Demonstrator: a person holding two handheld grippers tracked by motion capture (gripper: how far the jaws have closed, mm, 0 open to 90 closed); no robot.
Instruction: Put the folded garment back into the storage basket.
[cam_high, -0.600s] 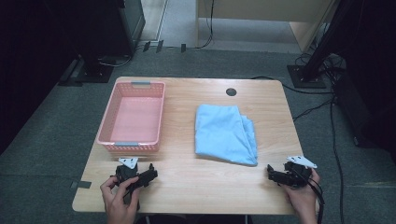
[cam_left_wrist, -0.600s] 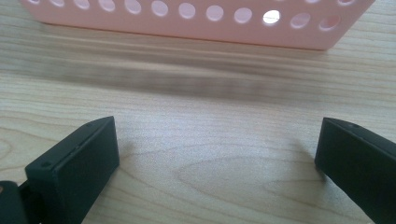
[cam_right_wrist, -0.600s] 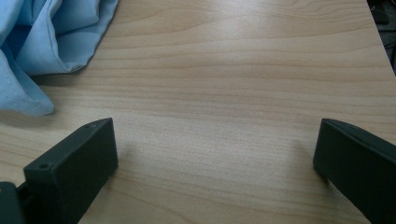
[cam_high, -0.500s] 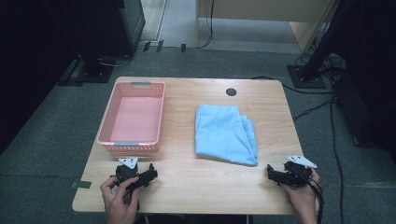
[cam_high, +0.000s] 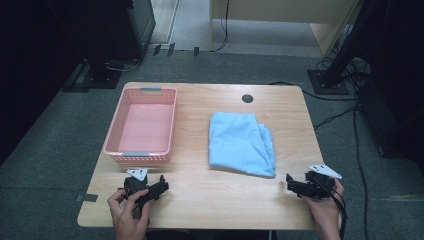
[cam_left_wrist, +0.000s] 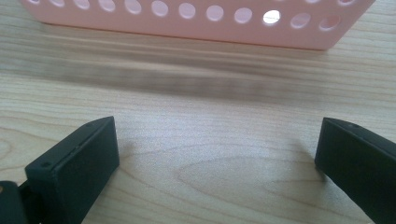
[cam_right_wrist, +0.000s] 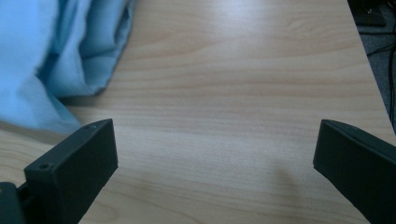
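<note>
Blue cloth (cam_high: 241, 144) lies folded mid-bench, right of the pink basket (cam_high: 142, 125), long axis running away from me toward the far edge. My right hand-held gripper (cam_high: 290, 182) sits at the near right edge of the bench (cam_high: 210, 200), jaws spread wide, nothing in them; cloth's near corner is just ahead & to its left, close but not touching. Left hand-held gripper (cam_high: 161, 184) also wide & empty, parked just in front of the basket's near wall, so right is nearer the cloth. Right gripper view shows the cloth's loose layered folds (cam_right_wrist: 56, 51) at the near edge, which the high view flattens out; left gripper view gives the basket's row of holes (cam_left_wrist: 187, 18) & bare wood
</note>
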